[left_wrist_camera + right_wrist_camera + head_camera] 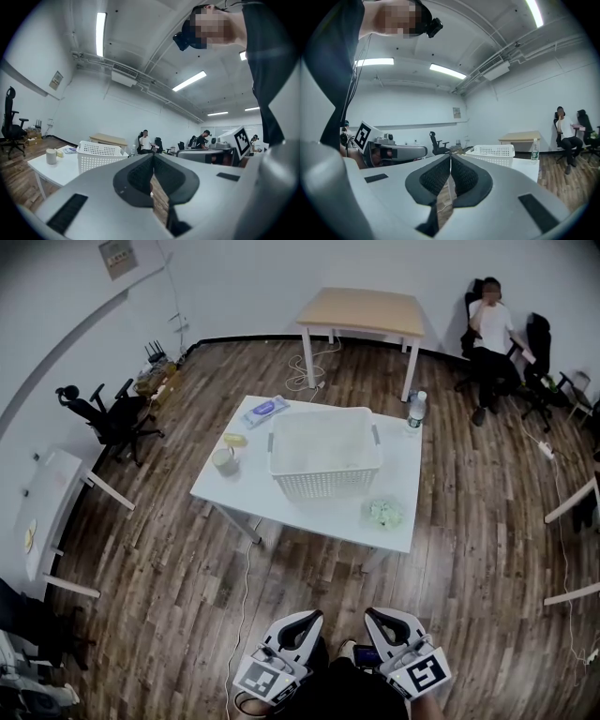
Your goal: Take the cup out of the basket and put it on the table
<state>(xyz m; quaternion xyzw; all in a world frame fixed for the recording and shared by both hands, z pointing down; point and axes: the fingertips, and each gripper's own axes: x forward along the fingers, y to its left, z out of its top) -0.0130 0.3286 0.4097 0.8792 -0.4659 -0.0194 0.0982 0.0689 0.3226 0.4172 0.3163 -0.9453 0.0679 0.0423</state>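
A white mesh basket (pixel 324 454) stands in the middle of a white table (pixel 253 488); what lies inside it I cannot make out. A pale cup (pixel 224 460) stands on the table to the basket's left, also seen in the left gripper view (pixel 51 156) beside the basket (pixel 101 155). My left gripper (pixel 313 618) and right gripper (pixel 372 614) are close to my body, well short of the table, both shut and empty. The left gripper's jaws (pixel 153 157) and the right gripper's jaws (pixel 451 156) meet with nothing between them.
On the table are a wipes pack (pixel 265 411), a yellow item (pixel 234 440), a water bottle (pixel 416 411) and a green crumpled thing (pixel 383 513). A wooden table (pixel 364 313) stands behind. Office chairs (pixel 112 418) sit left; a seated person (pixel 489 334) is at the back right.
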